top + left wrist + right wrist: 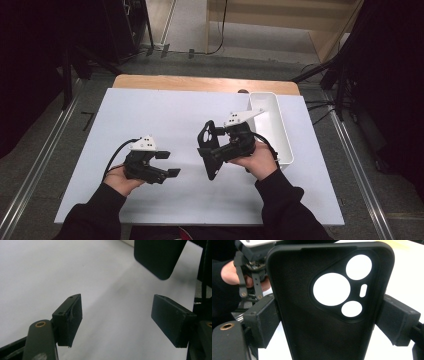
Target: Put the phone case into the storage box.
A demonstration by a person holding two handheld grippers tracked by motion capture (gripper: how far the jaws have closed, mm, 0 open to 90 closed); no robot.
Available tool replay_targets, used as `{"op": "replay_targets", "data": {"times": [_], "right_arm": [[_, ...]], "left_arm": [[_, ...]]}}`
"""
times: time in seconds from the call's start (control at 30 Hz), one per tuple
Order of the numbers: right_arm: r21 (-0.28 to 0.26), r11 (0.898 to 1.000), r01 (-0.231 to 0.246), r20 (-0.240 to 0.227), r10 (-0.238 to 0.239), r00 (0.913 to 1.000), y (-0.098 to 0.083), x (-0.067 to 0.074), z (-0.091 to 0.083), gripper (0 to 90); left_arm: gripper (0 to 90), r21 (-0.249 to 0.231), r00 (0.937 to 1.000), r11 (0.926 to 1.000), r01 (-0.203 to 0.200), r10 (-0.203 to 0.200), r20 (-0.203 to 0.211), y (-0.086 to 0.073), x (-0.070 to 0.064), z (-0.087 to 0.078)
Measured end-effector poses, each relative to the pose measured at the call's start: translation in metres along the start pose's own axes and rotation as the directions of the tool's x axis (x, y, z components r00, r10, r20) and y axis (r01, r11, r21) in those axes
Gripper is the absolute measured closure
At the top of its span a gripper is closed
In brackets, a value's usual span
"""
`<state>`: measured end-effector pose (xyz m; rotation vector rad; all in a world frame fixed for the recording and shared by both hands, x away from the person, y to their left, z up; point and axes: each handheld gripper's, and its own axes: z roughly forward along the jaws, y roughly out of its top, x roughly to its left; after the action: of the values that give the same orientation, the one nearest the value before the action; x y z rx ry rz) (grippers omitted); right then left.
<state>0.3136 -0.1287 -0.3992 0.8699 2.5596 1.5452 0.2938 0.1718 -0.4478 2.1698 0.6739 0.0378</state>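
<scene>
Right gripper point(212, 150) clamped on black phone case point(324, 305), lifted off table point(165, 120). Left gripper point(167, 164) jaws apart, empty; handover or placement pending.

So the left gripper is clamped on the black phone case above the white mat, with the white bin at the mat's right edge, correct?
Not quite: the right gripper is the one clamped on the black phone case, as the right gripper view shows; the left gripper is open with nothing between its jaws. The case is above the white mat, and the white bin sits at its right edge.

A black phone case point(312, 322), white tray point(274, 125), white table point(165, 115).
</scene>
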Motion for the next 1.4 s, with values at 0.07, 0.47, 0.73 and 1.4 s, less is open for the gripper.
{"op": "replay_targets", "data": {"times": [0.07,0.47,0.73,1.4], "right_arm": [[0.003,1.0,0.003,0.0,-0.003,1.0,0.001,0.001,-0.001,11.2],[0.008,1.0,0.006,0.004,-0.006,1.0,0.005,-0.001,-0.006,11.2],[0.007,1.0,-0.014,0.037,0.014,0.9992,0.012,-0.004,-0.013,11.2],[-0.015,0.996,-0.086,0.136,0.087,0.9869,0.023,-0.018,-0.035,11.2]], "left_arm": [[24.6,-0.005,1.0,1.0,0.007,-0.007,0.001,-0.005,0.0,0.001],[24.5,0.033,0.9992,0.9988,0.036,-0.035,-0.022,-0.024,0.003,-0.01],[24.5,0.015,0.9961,0.9969,0.078,-0.077,-0.044,-0.031,0.004,-0.017],[24.6,0.011,0.9943,0.9954,0.095,-0.094,-0.049,-0.038,0.008,-0.026]]}}
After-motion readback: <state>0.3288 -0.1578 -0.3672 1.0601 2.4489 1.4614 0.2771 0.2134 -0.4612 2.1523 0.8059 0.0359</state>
